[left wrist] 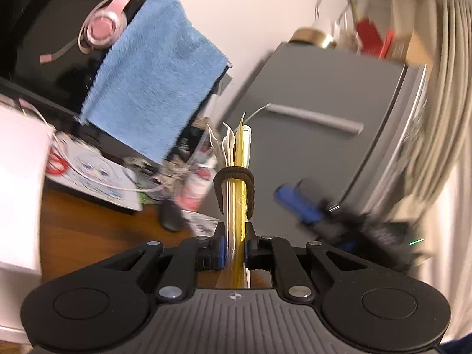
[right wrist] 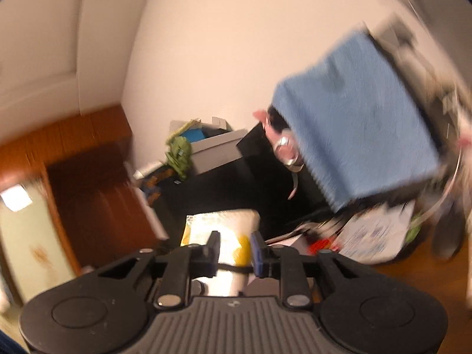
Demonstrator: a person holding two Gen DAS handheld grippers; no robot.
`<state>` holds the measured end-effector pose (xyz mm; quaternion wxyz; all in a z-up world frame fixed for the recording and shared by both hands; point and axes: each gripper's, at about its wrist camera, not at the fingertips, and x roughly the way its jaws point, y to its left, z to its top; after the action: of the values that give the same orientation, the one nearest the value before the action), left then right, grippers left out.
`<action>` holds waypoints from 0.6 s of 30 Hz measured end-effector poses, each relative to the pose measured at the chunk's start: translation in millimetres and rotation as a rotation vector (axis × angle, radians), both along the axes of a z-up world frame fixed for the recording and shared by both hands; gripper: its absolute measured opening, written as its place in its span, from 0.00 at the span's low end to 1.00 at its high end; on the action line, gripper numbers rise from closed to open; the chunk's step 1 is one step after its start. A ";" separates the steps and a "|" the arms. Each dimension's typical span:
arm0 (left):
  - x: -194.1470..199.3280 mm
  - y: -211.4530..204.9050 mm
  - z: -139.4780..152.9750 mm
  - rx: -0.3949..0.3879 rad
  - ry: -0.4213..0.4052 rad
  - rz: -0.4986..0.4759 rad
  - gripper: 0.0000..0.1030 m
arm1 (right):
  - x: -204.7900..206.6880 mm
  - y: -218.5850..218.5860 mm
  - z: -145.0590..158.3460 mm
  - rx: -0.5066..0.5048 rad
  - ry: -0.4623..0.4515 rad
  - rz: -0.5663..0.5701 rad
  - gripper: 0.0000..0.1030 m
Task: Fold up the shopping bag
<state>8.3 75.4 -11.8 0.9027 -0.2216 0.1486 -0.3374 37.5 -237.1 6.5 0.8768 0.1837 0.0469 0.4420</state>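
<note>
While my left gripper [left wrist: 236, 247] clamps the folded shopping bag [left wrist: 236, 183] edge-on, its elastic band [left wrist: 234, 177] already around it, folding looks finished. From the right wrist, the right gripper [right wrist: 235, 252] stands open; through blur, the bag [right wrist: 227, 227] seems just beyond.

We clamp the folded shopping bag [left wrist: 236, 206] edge-on in our left hand-held gripper [left wrist: 235, 249], a dark elastic band [left wrist: 234, 177] looped around it just beyond the fingertips; the right hand-held gripper [left wrist: 298, 203] blurs alongside.

Folded shopping bag [left wrist: 236, 177], yellow and white layers, upright, bound by a dark elastic band [left wrist: 234, 174]
</note>
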 end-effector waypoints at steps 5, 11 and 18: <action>-6.7 -19.5 -0.9 0.120 -0.047 0.035 0.10 | -32.8 42.7 24.6 -0.228 -0.190 -0.088 0.38; -12.8 -33.7 -1.8 0.212 -0.089 0.064 0.11 | -42.4 79.5 36.4 -0.425 -0.294 -0.153 0.38; -11.9 -37.0 -2.3 0.231 -0.085 0.086 0.10 | -48.8 96.8 31.6 -0.557 -0.308 -0.173 0.39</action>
<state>-3.6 38.4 -14.1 0.9414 -0.1081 0.1383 -0.2881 -11.4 -140.3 38.1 0.9243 -0.1289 0.0169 0.3588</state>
